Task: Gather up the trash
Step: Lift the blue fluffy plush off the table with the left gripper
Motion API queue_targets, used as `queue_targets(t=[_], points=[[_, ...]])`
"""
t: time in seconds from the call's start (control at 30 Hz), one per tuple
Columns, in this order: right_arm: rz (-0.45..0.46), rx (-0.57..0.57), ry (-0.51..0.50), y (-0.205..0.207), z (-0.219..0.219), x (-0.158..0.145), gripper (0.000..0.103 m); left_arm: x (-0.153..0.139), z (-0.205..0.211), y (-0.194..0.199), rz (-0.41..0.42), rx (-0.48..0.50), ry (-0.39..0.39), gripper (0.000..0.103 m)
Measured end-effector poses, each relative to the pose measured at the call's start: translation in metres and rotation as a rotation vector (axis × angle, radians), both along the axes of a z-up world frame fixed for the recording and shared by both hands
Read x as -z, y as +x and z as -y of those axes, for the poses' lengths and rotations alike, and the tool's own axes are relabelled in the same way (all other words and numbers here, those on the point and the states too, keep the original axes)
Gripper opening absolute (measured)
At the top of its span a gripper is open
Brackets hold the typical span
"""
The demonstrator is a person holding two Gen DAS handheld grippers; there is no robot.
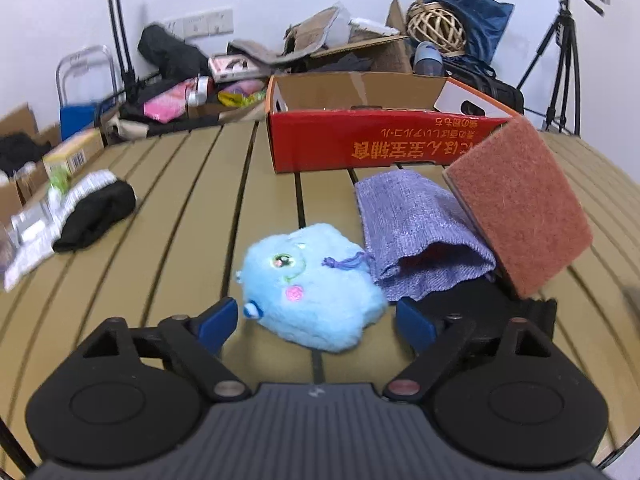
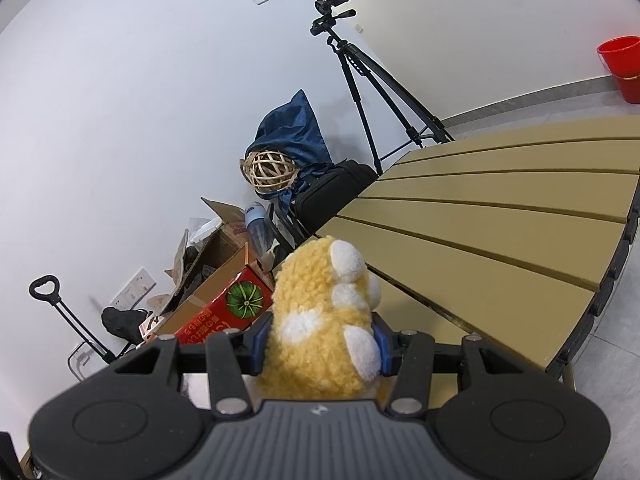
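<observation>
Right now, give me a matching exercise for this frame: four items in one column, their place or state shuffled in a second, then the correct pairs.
Items:
1. blue plush toy
2. yellow plush toy
3. red-brown scouring pad
4. red cardboard box

Places or states:
A. clamped in the right gripper
B. open-topped, at the table's far side
C. tilted, leaning on the purple knit pouch
D. lying between the open left gripper's fingers

Pairs: 1-D, 2-A, 3-C, 4-B

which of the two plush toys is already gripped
The yellow fluffy plush toy with white patches, clamped between the right gripper pads. The light blue fluffy plush toy lies loose on the slatted table, ahead of the open left gripper.
</observation>
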State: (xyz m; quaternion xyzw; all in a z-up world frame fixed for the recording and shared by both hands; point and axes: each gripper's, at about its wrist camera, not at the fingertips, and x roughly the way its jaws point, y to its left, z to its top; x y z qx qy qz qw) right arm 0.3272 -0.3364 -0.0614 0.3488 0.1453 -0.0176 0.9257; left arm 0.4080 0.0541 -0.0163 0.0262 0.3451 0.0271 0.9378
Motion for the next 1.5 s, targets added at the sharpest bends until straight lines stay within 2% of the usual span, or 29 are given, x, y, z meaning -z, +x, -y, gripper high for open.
queue_targets(t=[0.17,0.3,0.37,0.4,0.5,0.7,1.0,1.23,1.5], points=[[0.0,-0.002,-0.001,0.0,-0.001,0.0,0.048,0.006,0.007,0.009,-0.001,0.007,0.07,0.089],[-0.001,-0.004,-0.002,0.001,-0.001,0.0,0.048,0.008,0.008,0.021,0.005,0.012,0.102,0.094],[-0.001,-0.002,-0.001,0.001,-0.001,0.0,0.048,0.009,0.007,0.023,0.002,0.025,0.088,0.09],[-0.002,-0.001,-0.001,0.001,-0.001,0.0,0.048,0.009,0.006,0.024,0.002,0.032,0.082,0.081],[-0.001,-0.002,-0.001,0.001,0.0,0.0,0.048,0.011,0.005,0.02,0.008,0.06,0.077,0.078],[0.0,-0.011,-0.003,0.0,-0.001,0.001,0.048,0.01,0.0,0.007,0.021,0.042,0.092,0.077],[0.002,-0.017,0.001,-0.001,0.002,0.0,0.048,0.003,0.004,-0.015,0.058,0.033,0.207,0.078],[0.003,-0.02,0.003,-0.002,0.002,0.0,0.048,0.014,0.001,-0.027,0.031,0.056,0.216,0.079],[0.002,-0.027,0.002,-0.002,0.001,-0.001,0.048,0.009,-0.011,-0.035,0.053,0.006,0.159,0.078]])
